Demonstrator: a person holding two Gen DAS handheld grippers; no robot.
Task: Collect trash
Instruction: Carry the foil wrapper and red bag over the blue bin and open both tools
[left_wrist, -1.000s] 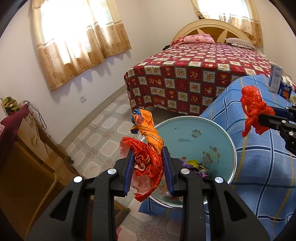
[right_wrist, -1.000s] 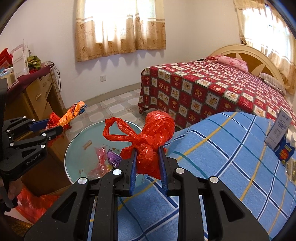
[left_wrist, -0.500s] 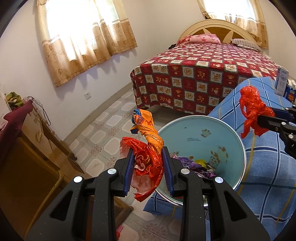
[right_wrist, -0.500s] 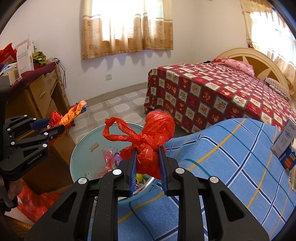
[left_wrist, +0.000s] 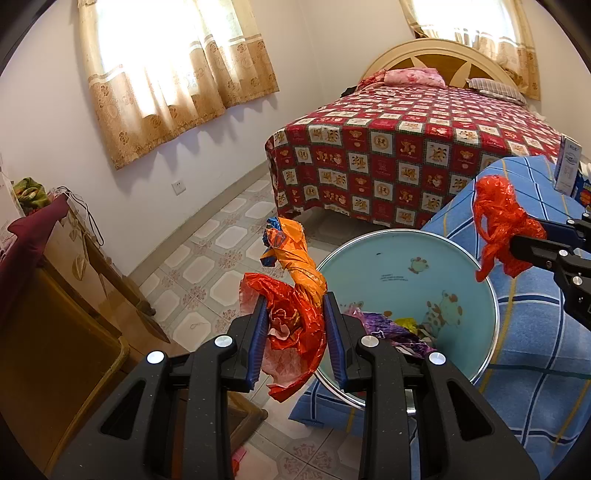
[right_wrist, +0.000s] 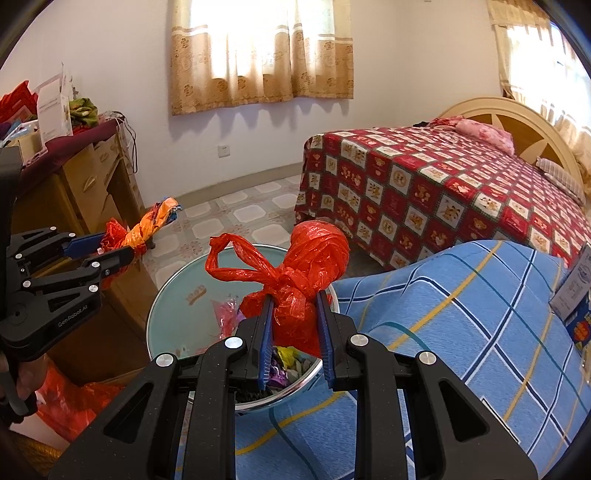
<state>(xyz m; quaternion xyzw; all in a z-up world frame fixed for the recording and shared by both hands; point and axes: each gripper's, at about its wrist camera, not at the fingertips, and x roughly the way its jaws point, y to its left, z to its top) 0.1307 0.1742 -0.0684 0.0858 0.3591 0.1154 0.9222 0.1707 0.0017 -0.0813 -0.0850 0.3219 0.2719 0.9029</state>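
My left gripper is shut on a crumpled red and orange foil wrapper, held just left of the rim of a light blue basin. The basin sits at the edge of a blue plaid cloth and has several colourful wrappers in its bottom. My right gripper is shut on a knotted red plastic bag, hanging over the basin's near right rim. From the right wrist view the left gripper and its wrapper show at the left; the left wrist view shows the red bag at the right.
The blue plaid cloth covers a surface on the right, with small boxes on it. A bed with a red patterned cover stands behind. At the left is a wooden desk, with a red bag on the floor below it.
Both views have drifted slightly, so the basin shows a little more to the right and fuller. Both grippers keep the same grip on their trash.
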